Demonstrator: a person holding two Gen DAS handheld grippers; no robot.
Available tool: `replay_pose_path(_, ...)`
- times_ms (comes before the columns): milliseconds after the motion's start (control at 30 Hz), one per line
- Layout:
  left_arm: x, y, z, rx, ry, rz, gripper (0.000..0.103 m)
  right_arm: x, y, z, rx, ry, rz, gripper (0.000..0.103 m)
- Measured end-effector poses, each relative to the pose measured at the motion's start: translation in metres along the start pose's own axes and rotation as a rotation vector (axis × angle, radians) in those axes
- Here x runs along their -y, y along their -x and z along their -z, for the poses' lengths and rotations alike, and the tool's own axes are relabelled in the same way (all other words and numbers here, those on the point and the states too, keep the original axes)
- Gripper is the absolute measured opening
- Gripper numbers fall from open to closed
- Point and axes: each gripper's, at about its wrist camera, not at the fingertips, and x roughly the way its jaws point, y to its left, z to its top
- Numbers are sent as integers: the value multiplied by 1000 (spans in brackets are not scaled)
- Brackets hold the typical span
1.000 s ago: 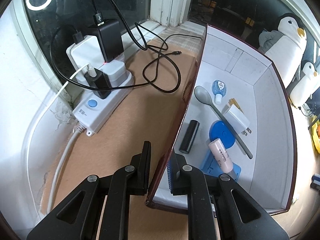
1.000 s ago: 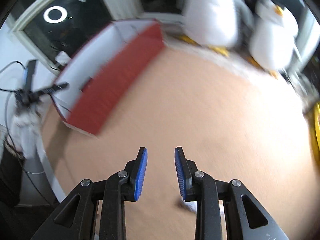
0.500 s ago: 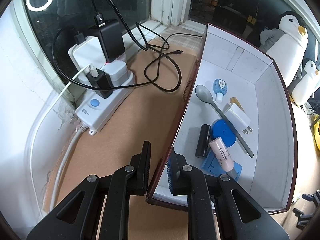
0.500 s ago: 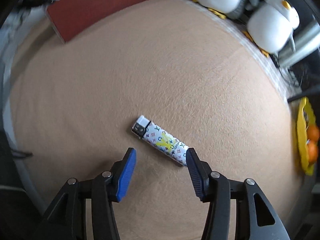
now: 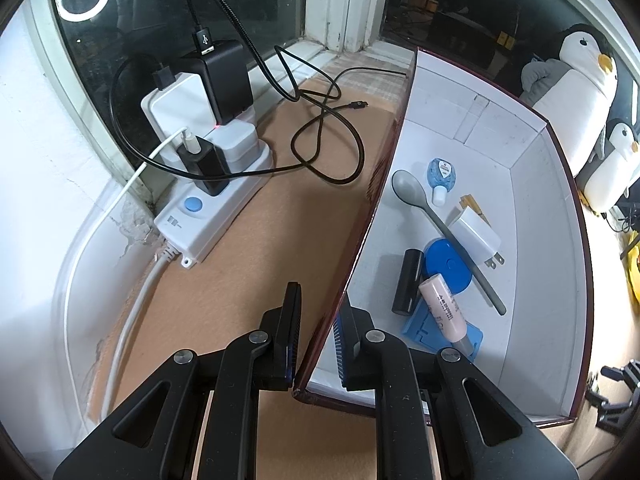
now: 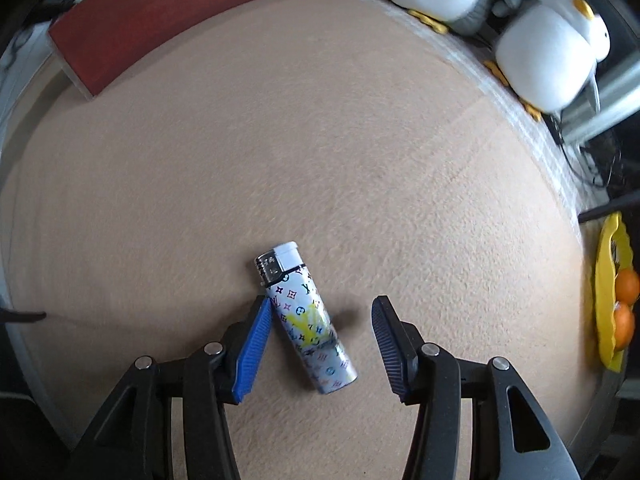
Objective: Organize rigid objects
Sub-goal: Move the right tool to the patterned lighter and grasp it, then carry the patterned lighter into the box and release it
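Note:
A white lighter [image 6: 306, 322] with coloured logos lies on the tan felt table, metal head pointing away. My right gripper [image 6: 320, 300] hangs over it, open, a finger on either side; the left pad [image 6: 252, 344] is right against the lighter's side and the right pad stands apart. The dark red box [image 5: 540, 240], white inside, stands by the window. My left gripper [image 5: 320, 294] is shut on its near left wall. Inside lie a grey spoon [image 5: 406, 190], a white plug [image 5: 476, 236], a blue lid [image 5: 448, 266], a black cylinder [image 5: 408, 280] and a pink tube [image 5: 442, 306].
A white power strip [image 5: 208, 216] with chargers and a loose black cable [image 5: 328, 152] lie left of the box by the window. Penguin plush toys [image 6: 548, 56] sit at the table's far edge. A yellow tray with oranges [image 6: 610, 292] is at the right.
My right gripper came down over the lighter, rolled and widened its jaws, so the lighter now lies between them. The black cylinder in the box slid towards the blue lid. The left gripper stayed put.

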Motion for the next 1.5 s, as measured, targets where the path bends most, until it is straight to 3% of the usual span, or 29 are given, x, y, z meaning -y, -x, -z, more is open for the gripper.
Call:
replay_pose_path(67, -1, 0, 0, -1, 3, 1, 14, 13, -3, -1, -1, -75, -55, 45)
replay_pose_path(167, -1, 1, -1, -1, 4, 1, 14, 22, -2, 1, 10, -125, -73, 31)
replay_pose_path(200, -1, 1, -1, -1, 4, 1, 14, 23, -1, 2, 11, -134, -78, 21)
replay_pose_path(433, -1, -1, -3, 1, 1, 6, 14, 17, 7, 0, 46, -202, -111, 21)
replay_pose_path(900, 1, -4, -9, 12, 1, 27, 14, -21, 55, -51, 173, -217, -161, 21)
replay_pose_path(1200, -1, -2, -10, 23, -1, 41, 14, -39, 86, -103, 271, -185, -191, 21)
replay_pose_path(1500, 0, -2, -10, 35, -13, 46, 14, -69, 100, -166, 311, -108, -180, 21)
